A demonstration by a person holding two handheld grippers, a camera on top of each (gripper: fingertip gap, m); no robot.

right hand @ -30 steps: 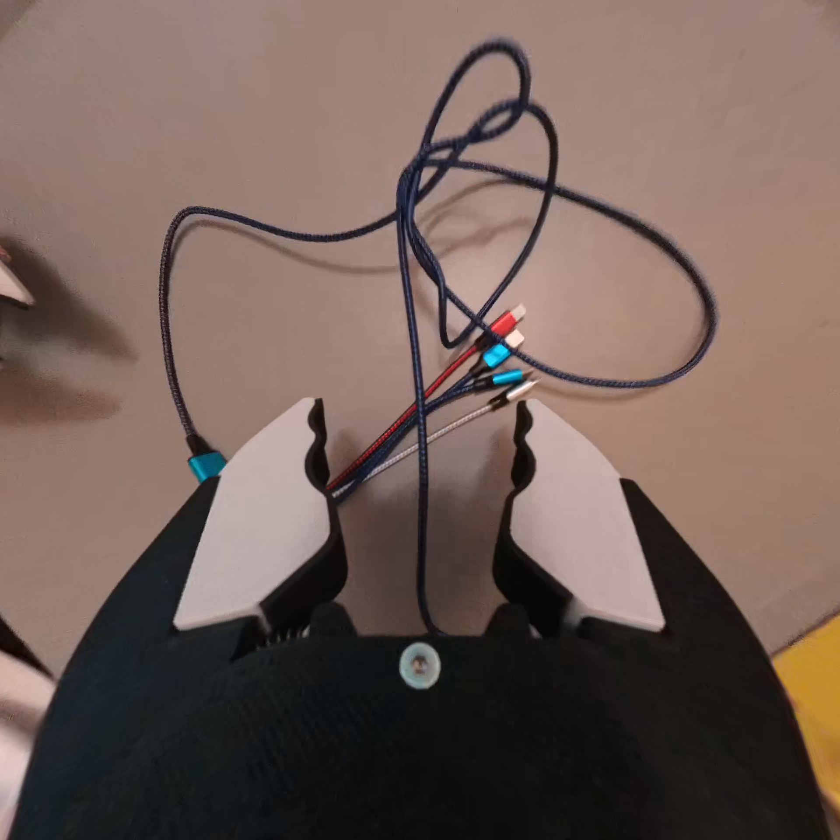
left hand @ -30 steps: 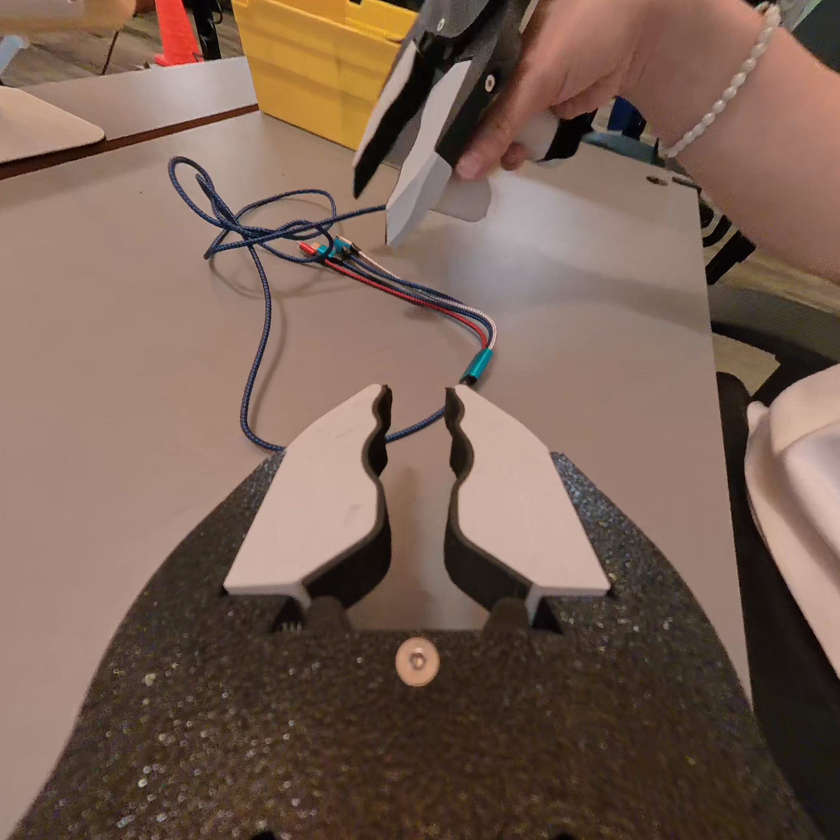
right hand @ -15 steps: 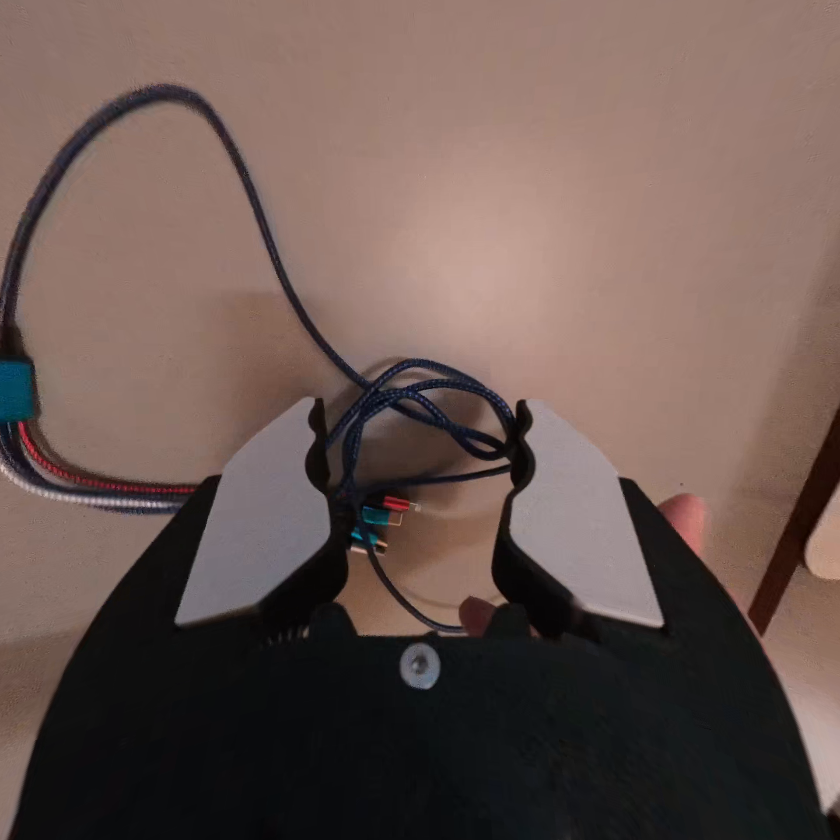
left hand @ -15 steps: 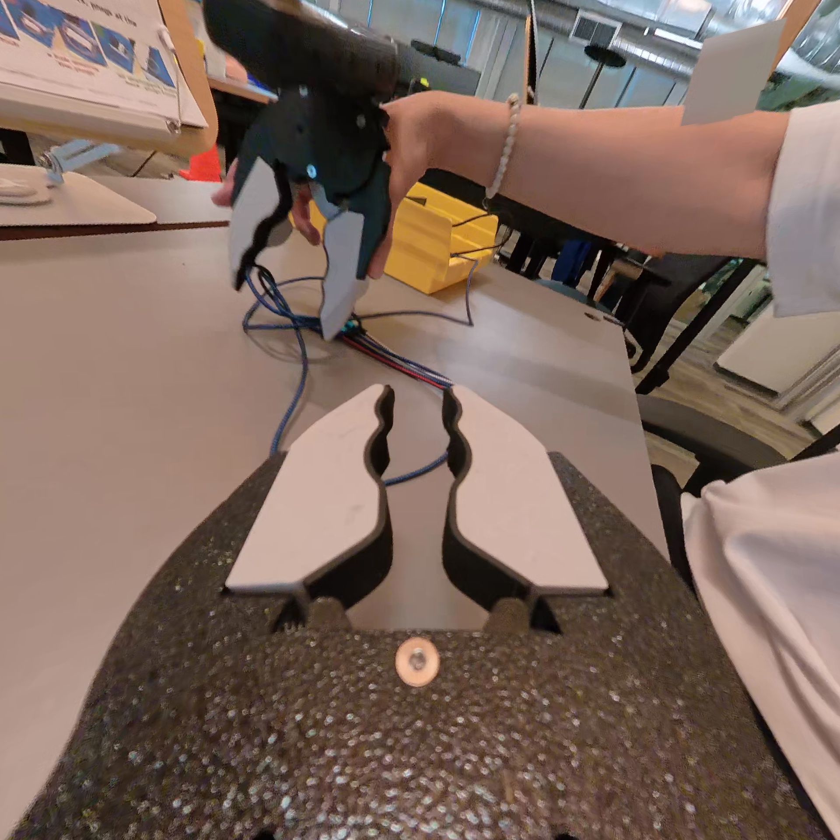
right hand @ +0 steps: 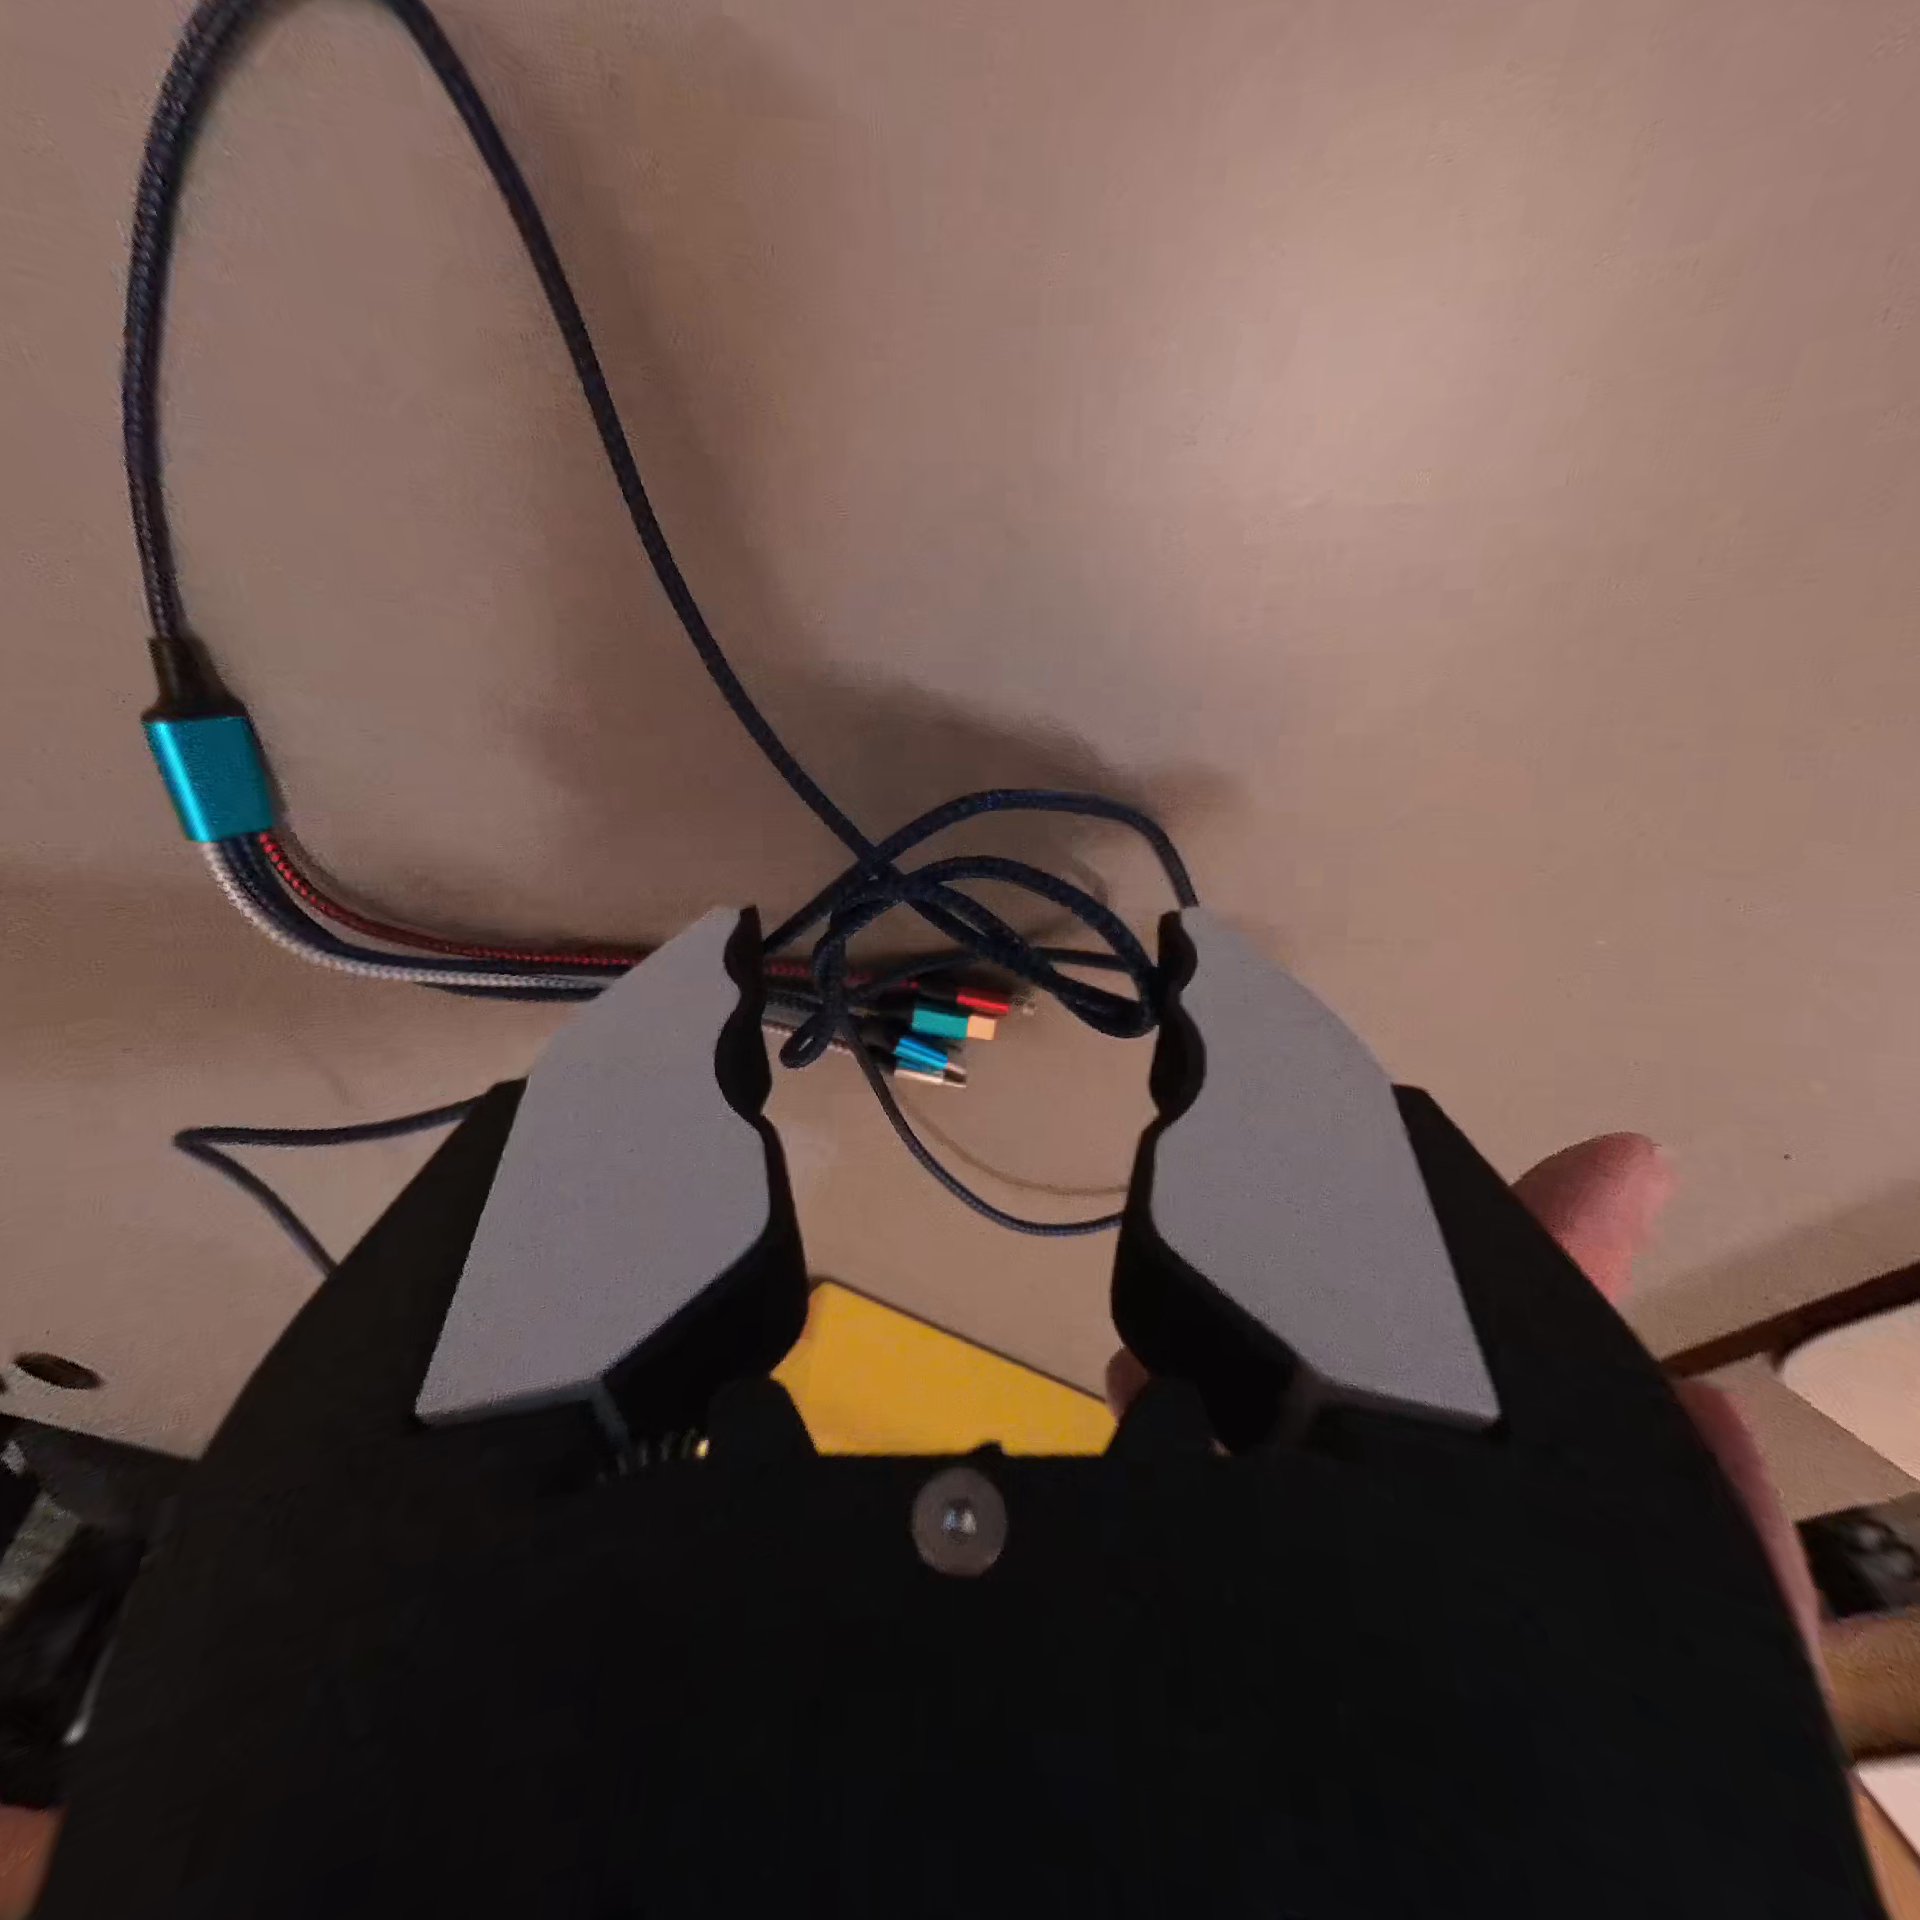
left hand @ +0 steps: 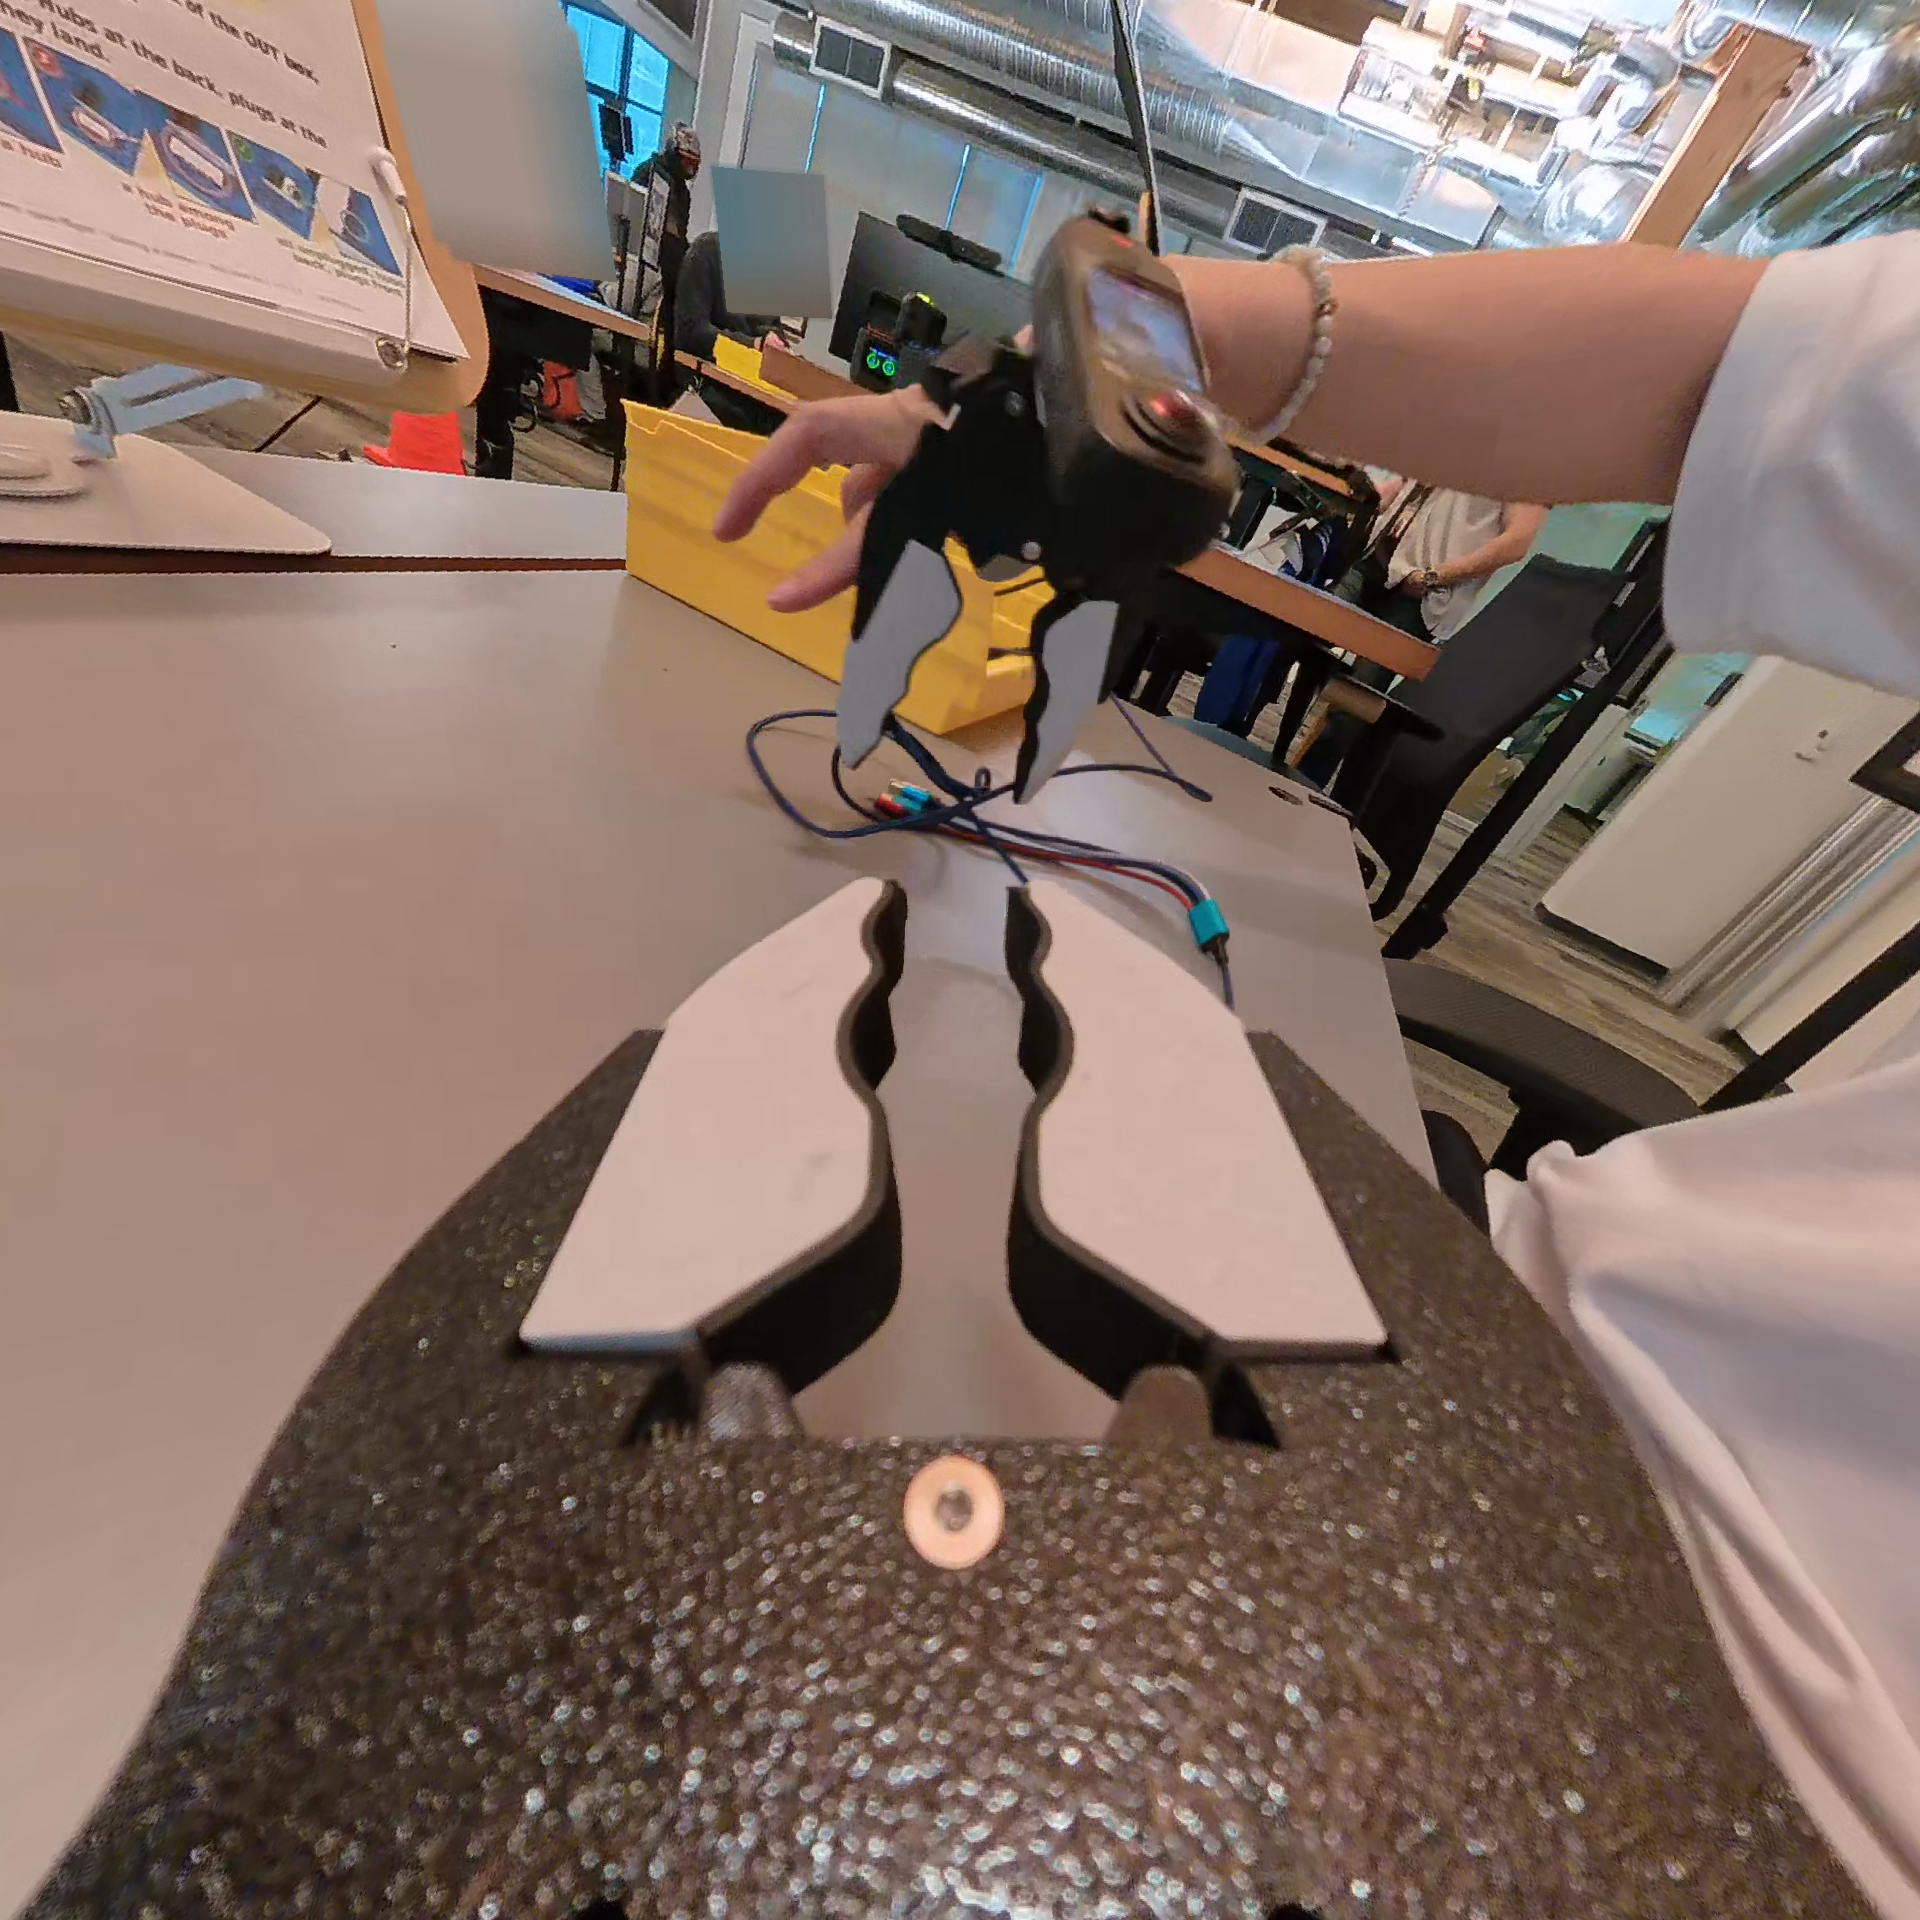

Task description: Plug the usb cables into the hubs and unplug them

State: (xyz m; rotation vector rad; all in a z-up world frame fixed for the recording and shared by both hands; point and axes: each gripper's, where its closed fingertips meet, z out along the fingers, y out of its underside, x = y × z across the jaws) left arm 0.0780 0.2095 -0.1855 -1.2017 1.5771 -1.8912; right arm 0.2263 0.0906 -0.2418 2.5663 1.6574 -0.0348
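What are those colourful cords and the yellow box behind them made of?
The cable bundle looks sheathed in braided fabric: a woven texture shows in navy, red and silver strands. Its teal splitter sleeve and the small plug shells have a satin sheen, probably anodised metal. The yellow bin looks like moulded plastic, smooth, matte and uniformly coloured.

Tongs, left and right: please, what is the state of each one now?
Left tongs: open with a narrow gap, holding nothing.
Right tongs: open wide, holding nothing, above the cable plugs.
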